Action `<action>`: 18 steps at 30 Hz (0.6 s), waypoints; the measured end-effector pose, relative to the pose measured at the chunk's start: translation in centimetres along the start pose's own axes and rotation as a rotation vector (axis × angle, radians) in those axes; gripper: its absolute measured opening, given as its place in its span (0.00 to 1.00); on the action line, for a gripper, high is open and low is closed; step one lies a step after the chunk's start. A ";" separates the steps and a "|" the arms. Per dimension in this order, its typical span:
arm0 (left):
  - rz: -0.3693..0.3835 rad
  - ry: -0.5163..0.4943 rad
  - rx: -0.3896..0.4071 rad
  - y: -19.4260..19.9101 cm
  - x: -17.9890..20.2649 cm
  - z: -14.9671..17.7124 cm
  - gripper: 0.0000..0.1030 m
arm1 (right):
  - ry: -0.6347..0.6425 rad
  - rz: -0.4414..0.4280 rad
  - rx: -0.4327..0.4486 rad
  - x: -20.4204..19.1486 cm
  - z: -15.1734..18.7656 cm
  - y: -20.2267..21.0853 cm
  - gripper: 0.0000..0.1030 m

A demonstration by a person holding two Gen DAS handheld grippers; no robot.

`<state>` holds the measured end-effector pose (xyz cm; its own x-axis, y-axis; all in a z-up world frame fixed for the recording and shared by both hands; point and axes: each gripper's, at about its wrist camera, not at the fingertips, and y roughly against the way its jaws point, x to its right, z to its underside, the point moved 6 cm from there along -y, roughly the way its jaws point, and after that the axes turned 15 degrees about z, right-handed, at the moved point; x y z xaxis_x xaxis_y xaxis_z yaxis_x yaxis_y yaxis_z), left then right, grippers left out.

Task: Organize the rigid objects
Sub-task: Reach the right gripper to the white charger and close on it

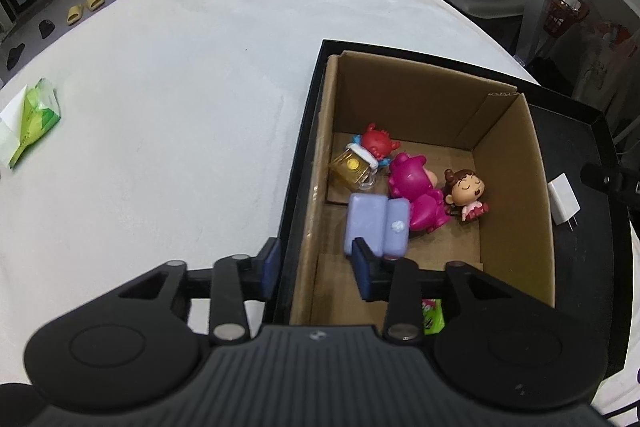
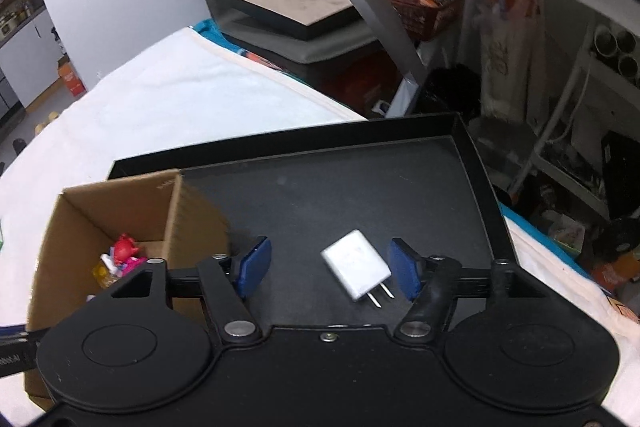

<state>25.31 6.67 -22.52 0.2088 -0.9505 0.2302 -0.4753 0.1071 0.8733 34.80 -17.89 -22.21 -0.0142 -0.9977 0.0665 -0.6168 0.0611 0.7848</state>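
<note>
Right gripper jaws gape wide around the white charger, untouched; left gripper straddles the cardboard box wall, unclamped.

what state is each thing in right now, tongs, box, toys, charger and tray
left tongs: open, straddling the box wall
right tongs: open, around the charger, not gripping
cardboard box: open, upright, in the tray
white charger: lying flat on the tray, prongs toward the camera
toys: piled on the box floor
black tray: flat on the white cloth
</note>
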 end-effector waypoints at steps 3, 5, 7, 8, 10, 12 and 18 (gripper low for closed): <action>-0.021 -0.007 -0.002 -0.3 0.4 -0.3 0.40 | 0.009 0.013 -0.018 0.3 0.3 -1.0 0.68; -0.032 -0.011 -0.003 -0.5 0.7 -0.5 0.40 | 0.023 0.021 -0.033 0.2 0.4 -1.8 0.69; -0.042 -0.010 -0.006 -0.7 0.8 -0.7 0.40 | 0.044 0.032 -0.043 0.1 0.5 -2.5 0.71; -0.046 -0.010 -0.007 -0.8 0.9 -0.8 0.40 | 0.053 0.033 -0.046 0.1 0.6 -2.9 0.74; -0.055 -0.015 -0.006 -0.8 1.2 -0.8 0.40 | 0.079 0.037 -0.054 -0.2 0.5 -3.7 0.75; -0.068 -0.024 -0.009 -0.9 1.5 -0.9 0.40 | 0.100 0.046 -0.053 -0.3 0.3 -4.3 0.75; -0.105 -0.030 -0.015 -1.1 2.0 -0.9 0.40 | 0.126 0.044 -0.077 -0.2 -0.2 -6.1 0.76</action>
<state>27.00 4.93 -22.59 0.2307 -0.9650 0.1245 -0.4391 0.0110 0.8984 38.73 -18.10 -26.86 0.0621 -0.9827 0.1746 -0.5557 0.1112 0.8239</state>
